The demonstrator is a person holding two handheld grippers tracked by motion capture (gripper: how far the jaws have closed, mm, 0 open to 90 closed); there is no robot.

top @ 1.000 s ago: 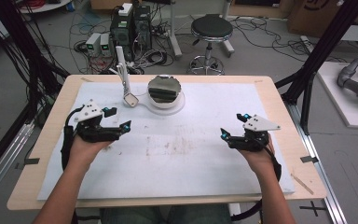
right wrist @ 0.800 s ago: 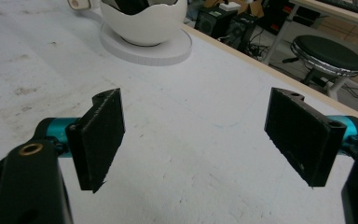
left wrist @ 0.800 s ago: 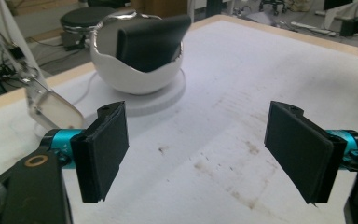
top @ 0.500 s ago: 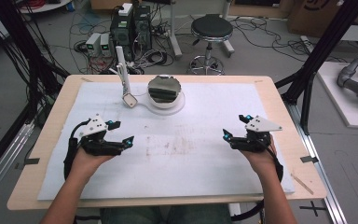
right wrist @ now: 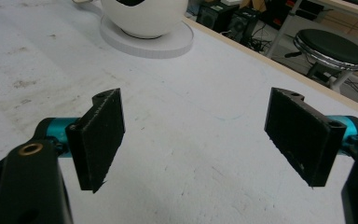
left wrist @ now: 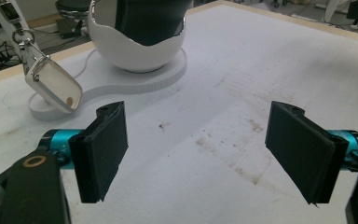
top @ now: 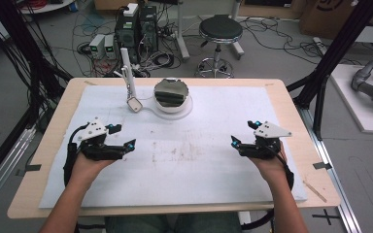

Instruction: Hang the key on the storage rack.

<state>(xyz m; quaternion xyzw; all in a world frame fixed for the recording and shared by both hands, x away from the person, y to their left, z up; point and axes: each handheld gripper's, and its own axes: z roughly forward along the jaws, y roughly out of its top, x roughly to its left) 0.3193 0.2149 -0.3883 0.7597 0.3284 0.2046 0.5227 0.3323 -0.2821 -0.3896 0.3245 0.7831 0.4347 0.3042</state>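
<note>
1. Two tongs: the left tongs (top: 126, 140) and the right tongs (top: 240, 137), one in each hand, both low over the surface (top: 213, 184), well apart from each other.
2. One white egg-shaped holder (top: 173, 101) with a dark pad inside sits on a flat round base at the far middle of the surface; just left of it stands one white stalk with a small rounded-square tag (top: 135, 104).
3. The surface is a white, scuffed, stained sheet on a wooden board.
4. Both tongs stand wide and hold nothing; their black flat pads face each other.
5. The forearms come in from the near edge, and the left tongs point towards the holder.
</note>
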